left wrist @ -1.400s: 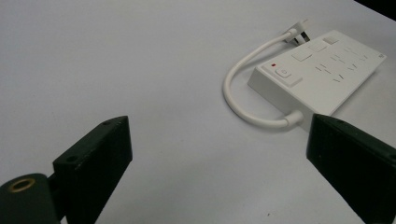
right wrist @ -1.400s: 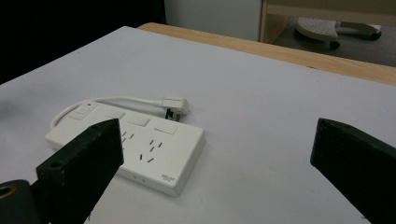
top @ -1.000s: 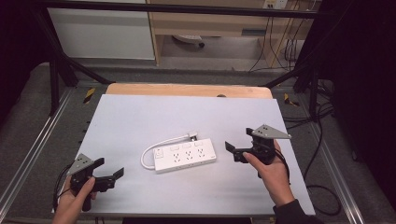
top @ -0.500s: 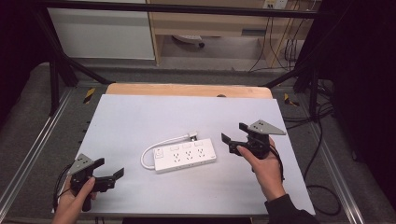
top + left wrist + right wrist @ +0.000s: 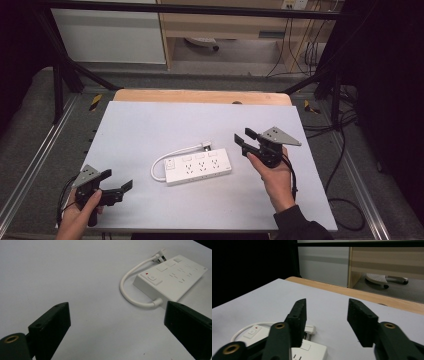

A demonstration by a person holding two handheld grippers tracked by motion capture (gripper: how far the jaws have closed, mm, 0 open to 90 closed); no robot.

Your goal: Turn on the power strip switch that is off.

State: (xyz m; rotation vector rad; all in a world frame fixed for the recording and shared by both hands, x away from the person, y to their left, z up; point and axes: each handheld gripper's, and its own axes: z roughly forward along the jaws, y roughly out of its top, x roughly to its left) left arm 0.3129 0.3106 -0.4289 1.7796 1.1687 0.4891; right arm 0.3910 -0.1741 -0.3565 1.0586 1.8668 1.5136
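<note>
Power strip (image 5: pixel 198 168), white, is lying flat near the middle of the pale grey table (image 5: pixel 150 125), a little toward the person's side. Its short white cord (image 5: pixel 170 156) is making a loop from the left end and is going back along the far edge, where the plug (image 5: pixel 205 146) is resting just beside the strip. In the left gripper view a small red light is showing next to the switch at the cord end.

The right gripper (image 5: pixel 247 141) is hanging just beside the right end of the strip, a little above the table, and its jaws are pointing left across the strip. Its jaws have just been closing; they are standing half apart now, with nothing between them, and they are not touching the strip. In the right gripper view the strip's end and the plug are lying below the left jaw.

The left gripper (image 5: pixel 116 181) is waiting at the near left corner of the table, well apart from the strip. Its jaws are spread wide and they are holding nothing.

Behind the table a wooden board (image 5: pixel 200 96) is showing along the far edge.
</note>
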